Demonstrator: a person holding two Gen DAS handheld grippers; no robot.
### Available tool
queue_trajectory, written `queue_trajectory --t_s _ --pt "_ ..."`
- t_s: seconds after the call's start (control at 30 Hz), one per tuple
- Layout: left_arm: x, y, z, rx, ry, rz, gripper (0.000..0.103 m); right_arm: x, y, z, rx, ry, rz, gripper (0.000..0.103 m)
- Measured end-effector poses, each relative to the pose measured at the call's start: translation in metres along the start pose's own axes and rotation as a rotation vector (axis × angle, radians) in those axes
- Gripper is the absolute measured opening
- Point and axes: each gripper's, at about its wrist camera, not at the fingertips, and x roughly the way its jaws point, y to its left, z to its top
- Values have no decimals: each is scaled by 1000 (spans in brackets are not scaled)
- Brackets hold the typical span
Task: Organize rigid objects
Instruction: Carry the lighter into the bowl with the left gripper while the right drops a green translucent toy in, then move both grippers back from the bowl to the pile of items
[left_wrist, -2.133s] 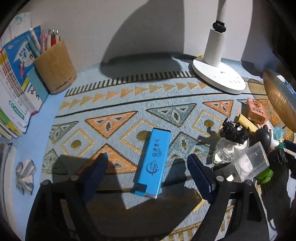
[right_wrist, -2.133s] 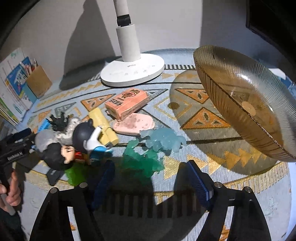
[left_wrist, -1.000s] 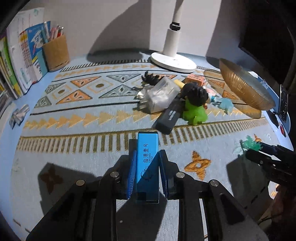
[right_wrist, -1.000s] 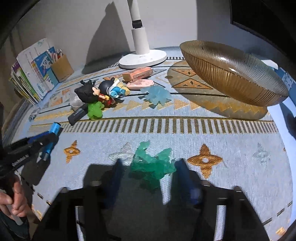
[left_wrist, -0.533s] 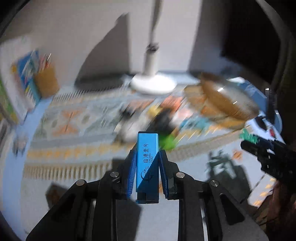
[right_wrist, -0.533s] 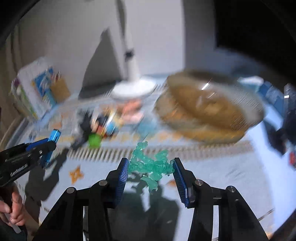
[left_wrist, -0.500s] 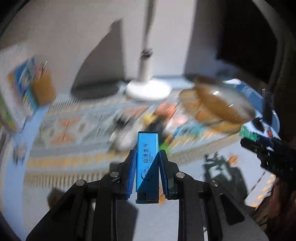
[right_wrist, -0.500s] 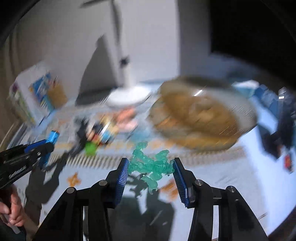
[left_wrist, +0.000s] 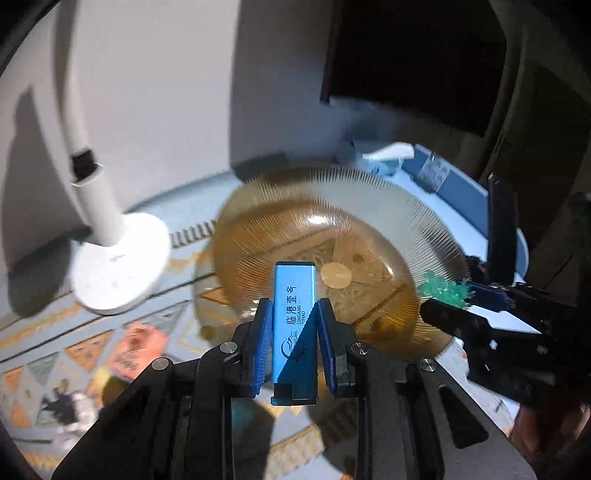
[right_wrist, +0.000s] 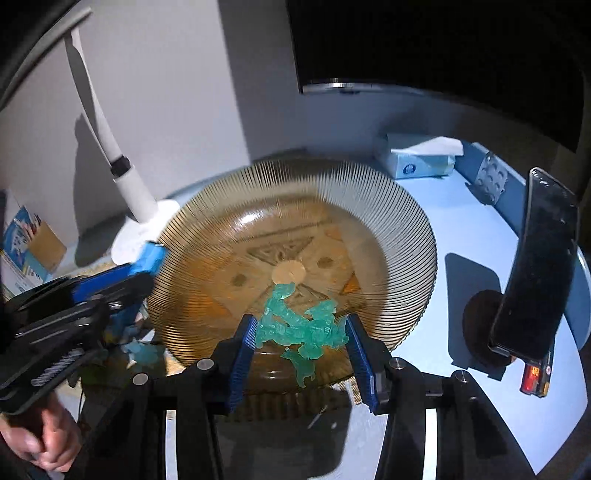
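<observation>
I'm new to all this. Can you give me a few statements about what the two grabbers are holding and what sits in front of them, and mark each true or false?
1. The left gripper is clamped on a blue box. True.
2. The right gripper holds a pink eraser. False: it holds a green toy.
3. An amber glass bowl lies ahead of both grippers. True.
4. The bowl already holds several toys. False: nothing rests in it.
5. The white lamp stands inside the bowl. False: beside it.

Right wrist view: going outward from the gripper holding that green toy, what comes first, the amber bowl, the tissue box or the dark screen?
1. Amber bowl, just beyond the right gripper.
2. Tissue box, behind the bowl, right.
3. Dark screen, at the back.
</observation>
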Motion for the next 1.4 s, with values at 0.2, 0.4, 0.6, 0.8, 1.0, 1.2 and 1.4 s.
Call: queue_trajectory --t_s 0.2,0.4,0.6,0.8,1.0,1.2,1.4 --pt "28 -10 -1 8 43 -7 21 12 -7 -4 -9 36 -12 48" --pt "18 -13 3 24 25 -9 49 8 -5 -3 -12 30 -35 56" --pt "-59 12 7 -10 -153 -14 69 -42 -14 0 64 -107 -42 58" --pt "-152 53 -13 -71 -317 67 72 -98 1 -3 70 -227 -30 59" --pt "-248 87 -51 -139 -424 220 72 -153 52 -9 -12 -317 64 60" --pt "-287 117 -99 -183 -414 337 72 -168 108 -27 -80 -331 172 63" --pt "-243 152 -148 -203 -255 338 72 -97 153 -53 -102 -137 238 63"
